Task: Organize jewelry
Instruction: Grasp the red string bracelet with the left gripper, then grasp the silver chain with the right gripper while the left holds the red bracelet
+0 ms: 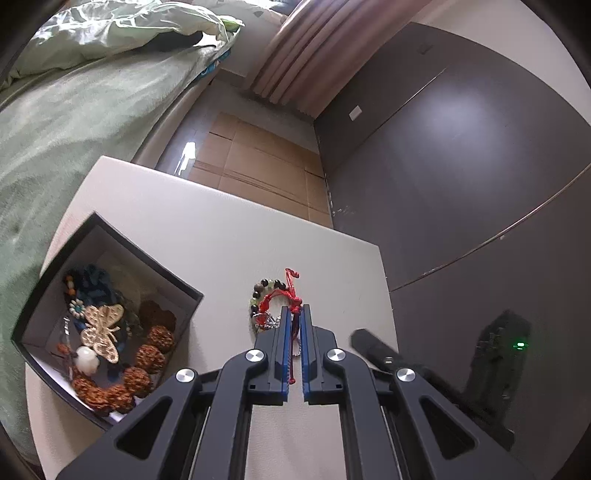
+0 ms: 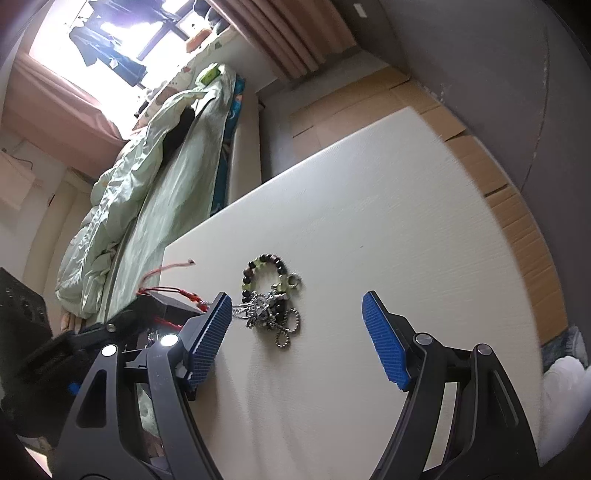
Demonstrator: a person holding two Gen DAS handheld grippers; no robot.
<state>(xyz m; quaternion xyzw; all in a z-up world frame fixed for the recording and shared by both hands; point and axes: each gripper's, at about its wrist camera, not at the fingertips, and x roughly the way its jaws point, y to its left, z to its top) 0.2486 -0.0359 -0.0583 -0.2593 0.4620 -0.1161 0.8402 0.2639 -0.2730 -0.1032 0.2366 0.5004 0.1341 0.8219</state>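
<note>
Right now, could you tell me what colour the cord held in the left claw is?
Red; the cord shows best in the left wrist view, pinched in the left claw.

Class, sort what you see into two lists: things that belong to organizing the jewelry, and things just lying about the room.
Belongs to the job:
red cord bracelet, pinched in the left hand-held gripper
beaded bracelet
ball chain
black box of jewelry
right hand-held gripper, open

Just lying about:
green bedding
curtain
cardboard on the floor

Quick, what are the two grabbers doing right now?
Left gripper: shut on the red cord bracelet.
Right gripper: open, holding nothing, above the table.
</note>
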